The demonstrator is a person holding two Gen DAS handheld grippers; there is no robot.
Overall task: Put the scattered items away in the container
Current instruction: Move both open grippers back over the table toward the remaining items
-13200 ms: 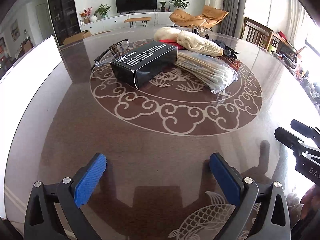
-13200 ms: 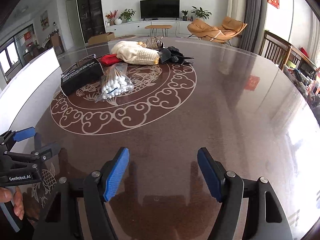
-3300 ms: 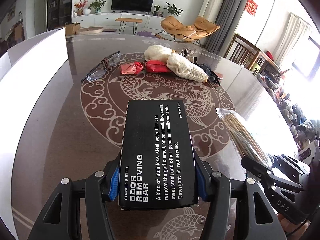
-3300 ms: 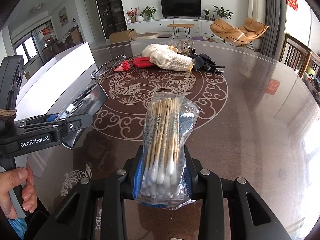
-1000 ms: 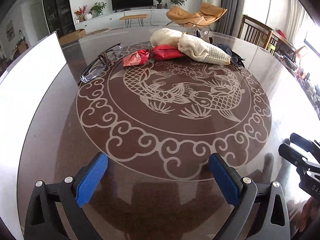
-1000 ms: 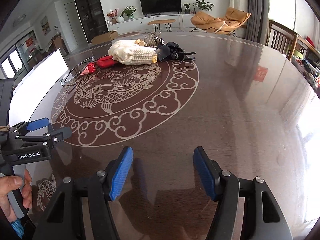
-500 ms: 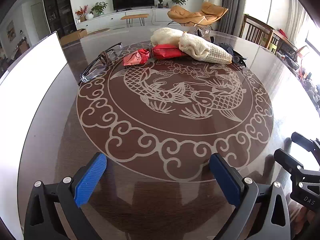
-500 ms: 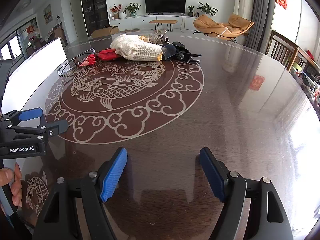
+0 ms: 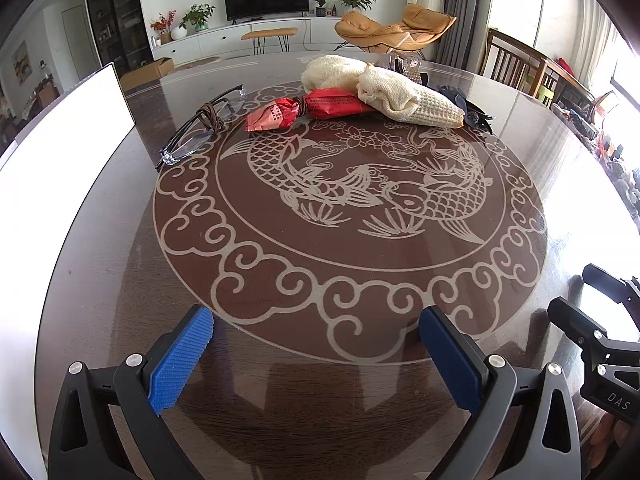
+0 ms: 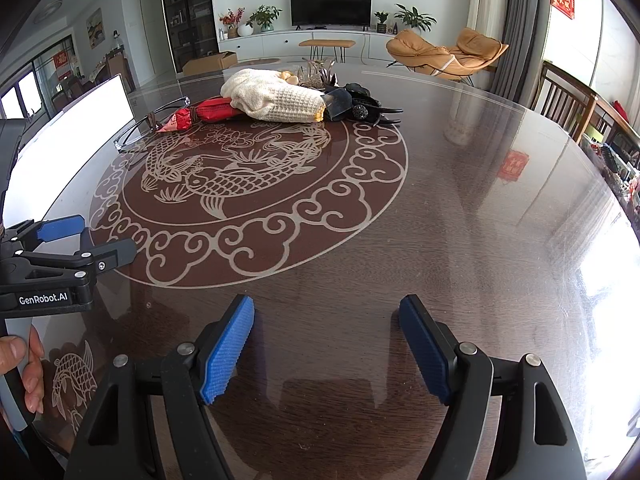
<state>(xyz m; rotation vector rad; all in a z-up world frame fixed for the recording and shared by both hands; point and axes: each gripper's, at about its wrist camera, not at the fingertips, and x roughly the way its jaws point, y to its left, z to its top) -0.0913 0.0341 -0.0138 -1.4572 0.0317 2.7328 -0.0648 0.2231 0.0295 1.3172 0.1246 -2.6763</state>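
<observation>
Scattered items lie at the far side of the round table: spectacles [image 9: 200, 128] [image 10: 152, 124], a red packet [image 9: 304, 110] [image 10: 208, 112], a cream knitted cloth [image 9: 384, 88] [image 10: 272, 98] and black hair clips [image 9: 468, 106] [image 10: 360, 108]. The white container [image 9: 60, 152] [image 10: 68, 132] stands at the left; its inside is hidden. My left gripper [image 9: 316, 320] hangs open and empty over the near table, also seen from the side as the left gripper [image 10: 68, 240]. My right gripper [image 10: 326, 308] is open and empty beside it, showing as the right gripper [image 9: 592, 320].
The dark glass table [image 10: 460, 208] bears a carp pattern in its middle. A hand [image 10: 20, 364] holds the left gripper's handle. Wooden chairs [image 10: 568, 100] stand past the table's right edge, and an orange lounge chair [image 9: 396, 32] sits beyond.
The black box and the bag of cotton swabs held seconds ago are gone from both grippers. Within the last second the right jaws widened; both hands barely moved.
</observation>
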